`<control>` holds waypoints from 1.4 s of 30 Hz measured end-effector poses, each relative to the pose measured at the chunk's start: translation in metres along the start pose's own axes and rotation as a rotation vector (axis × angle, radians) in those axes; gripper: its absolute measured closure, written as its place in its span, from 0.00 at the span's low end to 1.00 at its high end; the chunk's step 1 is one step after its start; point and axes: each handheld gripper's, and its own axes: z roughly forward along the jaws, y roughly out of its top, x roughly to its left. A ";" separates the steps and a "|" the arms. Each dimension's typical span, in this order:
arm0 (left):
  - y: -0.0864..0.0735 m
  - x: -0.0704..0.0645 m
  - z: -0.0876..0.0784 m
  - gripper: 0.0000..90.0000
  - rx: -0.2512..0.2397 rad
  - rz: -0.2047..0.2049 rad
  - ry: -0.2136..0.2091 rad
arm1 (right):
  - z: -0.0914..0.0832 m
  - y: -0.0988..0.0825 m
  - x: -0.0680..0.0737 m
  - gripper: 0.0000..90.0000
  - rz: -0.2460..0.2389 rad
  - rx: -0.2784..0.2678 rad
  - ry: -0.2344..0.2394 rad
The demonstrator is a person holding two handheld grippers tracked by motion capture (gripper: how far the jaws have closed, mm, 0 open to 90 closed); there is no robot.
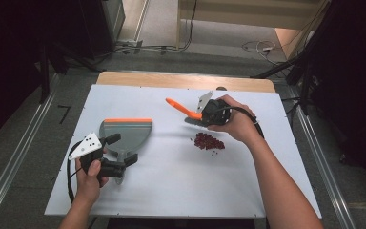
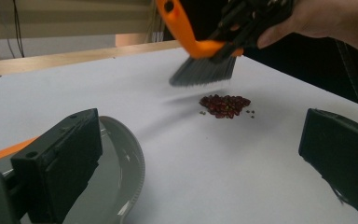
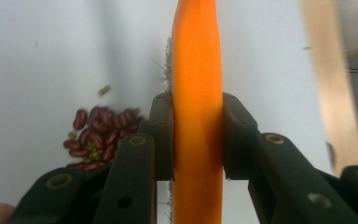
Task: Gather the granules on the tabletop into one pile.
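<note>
Right tool [image 1: 201, 114] was clamped on the orange brush [image 1: 185, 110], held just above the bean pile [image 1: 208, 141] on the desk [image 1: 171, 191]. Left tool [image 1: 119, 151] sat with jaws apart around the dustpan [image 1: 126, 131] handle (grip unclear), well apart from the beans; sweeping into the pan seemed not yet done.

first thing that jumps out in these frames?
The orange-handled brush clamped in the right gripper, held just above the small pile of red beans right of the table's middle. At the left, the grey dustpan lies flat, the left gripper open around its handle.
</note>
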 end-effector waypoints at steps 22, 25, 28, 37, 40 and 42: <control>0.000 0.000 0.001 0.00 0.002 0.004 -0.005 | 0.024 0.003 0.026 0.76 0.800 0.128 0.327; 0.000 0.000 0.002 0.00 0.003 0.006 -0.007 | 0.021 -0.007 0.023 0.76 0.825 0.132 0.317; 0.000 -0.001 0.002 0.00 0.003 0.005 -0.006 | 0.016 -0.015 0.023 0.76 0.811 0.111 0.313; 0.000 -0.002 0.004 0.00 0.004 0.004 -0.006 | -0.020 -0.030 0.028 0.76 0.498 -0.034 0.331; 0.000 -0.002 0.004 0.00 0.003 0.003 -0.006 | -0.020 -0.037 0.033 0.76 0.382 -0.022 0.371; 0.000 -0.002 0.004 0.00 0.004 0.003 -0.005 | -0.016 -0.039 0.037 0.76 0.340 -0.013 0.390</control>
